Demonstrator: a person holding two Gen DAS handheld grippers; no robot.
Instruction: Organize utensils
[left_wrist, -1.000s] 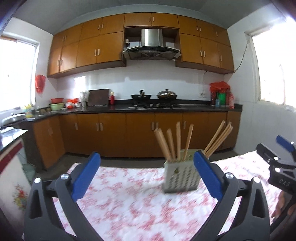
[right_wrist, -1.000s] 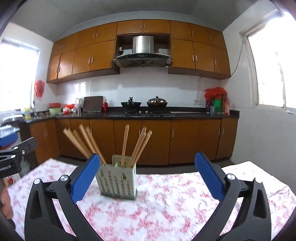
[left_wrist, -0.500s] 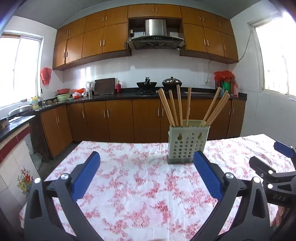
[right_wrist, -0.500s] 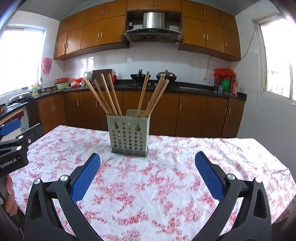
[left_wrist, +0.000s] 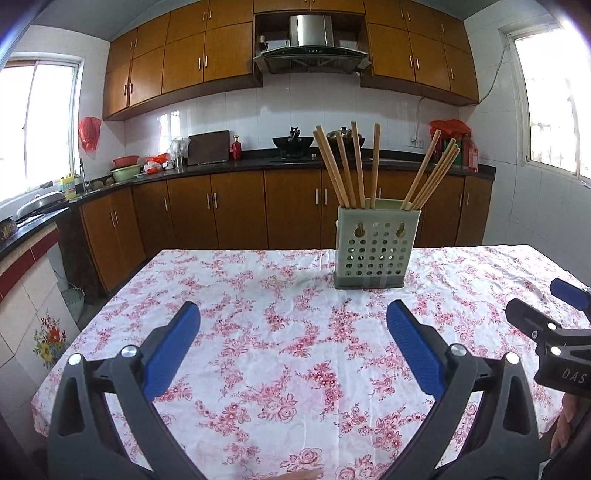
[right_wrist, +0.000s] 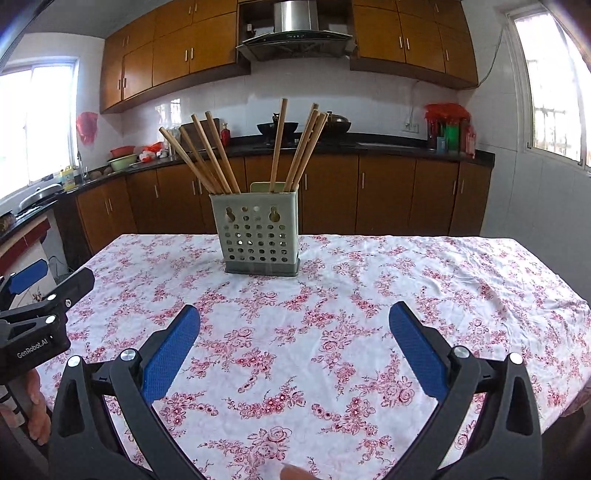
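A pale green perforated utensil holder (left_wrist: 375, 249) (right_wrist: 258, 234) stands upright on the far half of the table. Several wooden chopsticks (left_wrist: 347, 166) (right_wrist: 218, 151) stick out of it, fanned left and right. My left gripper (left_wrist: 293, 328) is open above the near part of the table, well short of the holder, with nothing between its blue pads. My right gripper (right_wrist: 293, 332) is open too, empty, with the holder ahead and slightly left. Each gripper shows at the edge of the other's view: the right gripper (left_wrist: 554, 325) and the left gripper (right_wrist: 33, 295).
A white tablecloth with red flowers (left_wrist: 277, 332) (right_wrist: 369, 295) covers the table; its far edge lies just behind the holder. Brown kitchen cabinets (left_wrist: 236, 210) and a dark counter run along the back wall. A person's fingers (right_wrist: 37, 413) hold the left gripper's handle.
Both cameras have tilted downward and the grippers lowered toward the table; more tablecloth shows now. The holder and chopsticks stand where they were. Both grippers stayed open.
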